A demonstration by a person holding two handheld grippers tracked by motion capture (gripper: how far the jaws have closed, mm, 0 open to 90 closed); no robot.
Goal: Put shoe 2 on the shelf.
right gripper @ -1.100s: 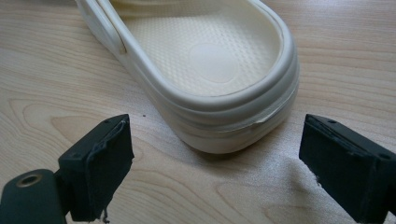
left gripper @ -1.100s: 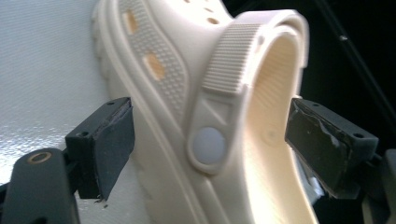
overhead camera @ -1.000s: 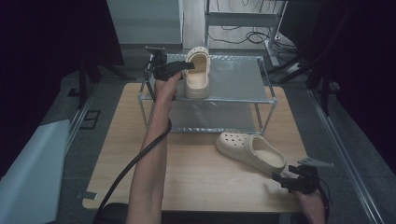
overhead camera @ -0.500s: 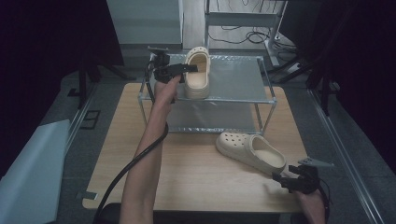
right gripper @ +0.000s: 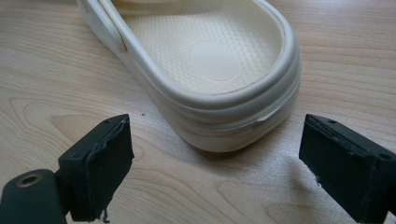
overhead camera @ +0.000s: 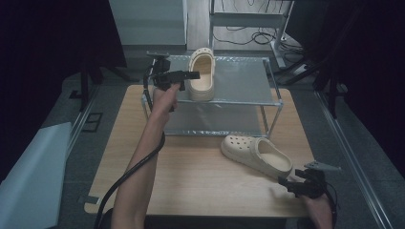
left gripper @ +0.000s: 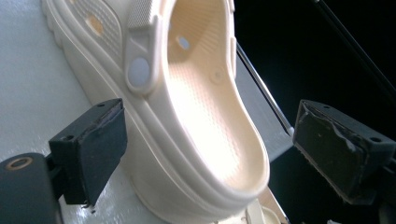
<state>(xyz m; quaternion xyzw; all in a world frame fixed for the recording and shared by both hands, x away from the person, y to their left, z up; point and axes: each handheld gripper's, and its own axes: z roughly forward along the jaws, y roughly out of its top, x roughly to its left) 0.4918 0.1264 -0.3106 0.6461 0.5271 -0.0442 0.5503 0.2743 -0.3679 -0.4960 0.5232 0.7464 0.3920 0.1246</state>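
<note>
One cream clog [overhead camera: 201, 74] stands on the top shelf of a metal rack [overhead camera: 248, 78], near that shelf's left edge, heel toward the person. The left gripper [overhead camera: 184, 75] hovers at the clog's left side. In the left gripper view its jaws stand wide apart either side of the heel [left gripper: 219, 154], having just been opening; neither pad presses on the shoe.

A second cream clog [overhead camera: 257, 154] lies on the wooden tabletop [overhead camera: 191, 176] toward its right front corner, in front of the rack, toe pointing left and away. The right gripper [overhead camera: 286, 183] sits near the tabletop's front right corner, just behind this clog's heel. In the right gripper view its jaws are spread wide, the heel [right gripper: 224, 98] just ahead of them and untouched.
</note>
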